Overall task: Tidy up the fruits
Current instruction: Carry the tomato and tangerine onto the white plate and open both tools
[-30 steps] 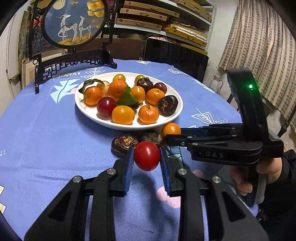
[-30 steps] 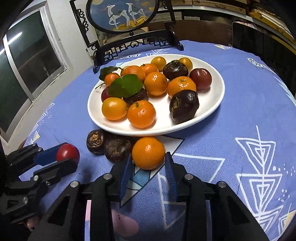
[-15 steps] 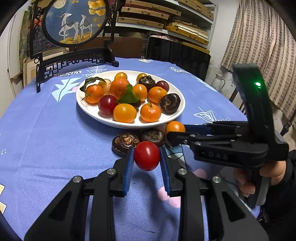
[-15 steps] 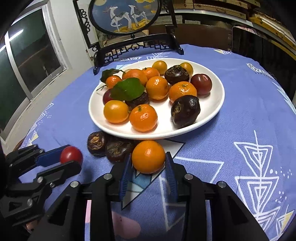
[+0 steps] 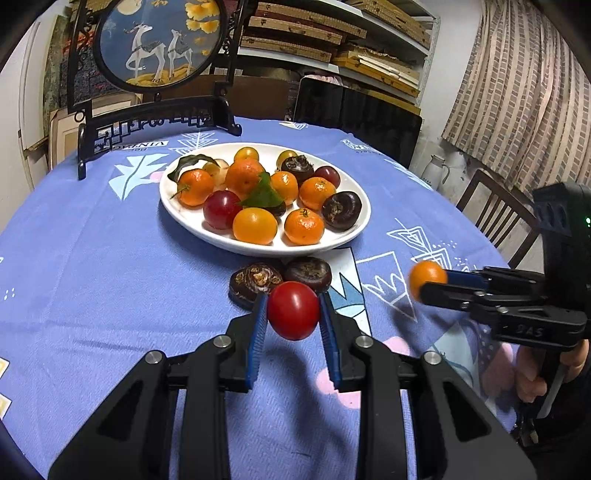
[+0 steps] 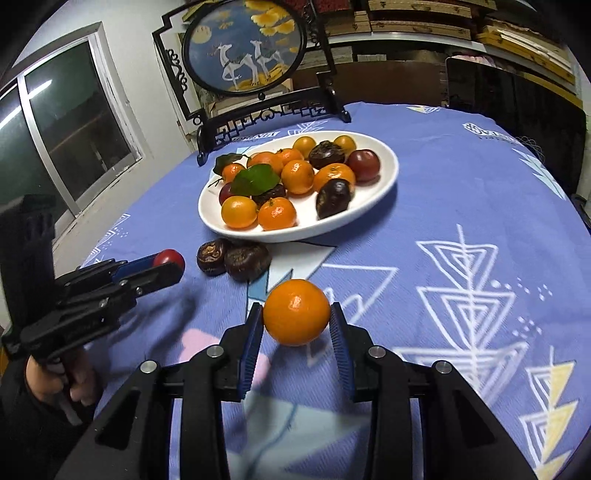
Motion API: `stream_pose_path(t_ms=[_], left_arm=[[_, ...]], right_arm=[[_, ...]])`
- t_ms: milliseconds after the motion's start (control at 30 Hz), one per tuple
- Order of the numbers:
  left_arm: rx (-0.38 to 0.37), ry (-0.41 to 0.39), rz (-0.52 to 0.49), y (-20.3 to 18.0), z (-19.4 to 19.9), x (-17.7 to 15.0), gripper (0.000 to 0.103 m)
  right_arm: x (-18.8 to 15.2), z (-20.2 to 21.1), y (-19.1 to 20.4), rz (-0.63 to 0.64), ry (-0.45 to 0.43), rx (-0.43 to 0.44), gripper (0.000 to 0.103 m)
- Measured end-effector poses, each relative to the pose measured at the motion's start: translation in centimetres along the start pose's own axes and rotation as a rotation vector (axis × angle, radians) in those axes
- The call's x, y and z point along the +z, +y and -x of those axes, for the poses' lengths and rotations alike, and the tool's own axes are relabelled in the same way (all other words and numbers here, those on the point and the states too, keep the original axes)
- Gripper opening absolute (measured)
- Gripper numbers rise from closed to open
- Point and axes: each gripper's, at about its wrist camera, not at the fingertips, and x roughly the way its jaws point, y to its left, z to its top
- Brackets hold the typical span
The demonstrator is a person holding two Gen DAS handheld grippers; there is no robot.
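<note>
White plate: oranges, red and dark fruits. Short of it, left gripper clamps tomato; right gripper clamps orange.

Place: a lived-in room of a home, used partly for storage.
Tabletop: round, spread with a blue patterned cloth, as for household meals.
Plate: white, heaped with mixed fruit, set out as at home.
Ornament: a round deer picture in a carved black stand stood at the far edge.
Shelves: stacked with flat boxes and framed pieces behind the tabletop.
Curtain: checked fabric hung at the right.
Chair: wooden, just beside the tabletop.
Window: metal-framed and dark.
Jug: pale, near the curtain.
</note>
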Motion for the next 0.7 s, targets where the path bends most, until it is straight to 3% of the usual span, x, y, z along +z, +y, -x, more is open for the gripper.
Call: stream_pose_path(t_ms=[200,367,500,700], left_arm=[[0.005,-0.011,-0.024,-0.1,0.8,1.4,0.027],[0.031,-0.014,-0.056,0.0,-0.2,5.7,0.027],[0.051,-0.003,-0.064,0.8,-2.9,9.1,0.027],[0.083,0.047,-0.066,2.3,-7.6,11.9,0.027]], right_arm=[[0.6,1.6,-1.7,-0.025,-0.030,-0.021,0.037],[4.7,1.9,-1.7,-0.023,-0.062,0.018,0.037],[9.0,-0.1,-1.4,-0.029,-0.070,0.041,0.037],[13.6,-5.7,-1.9,-0.038,-0.033,0.002,0.037]])
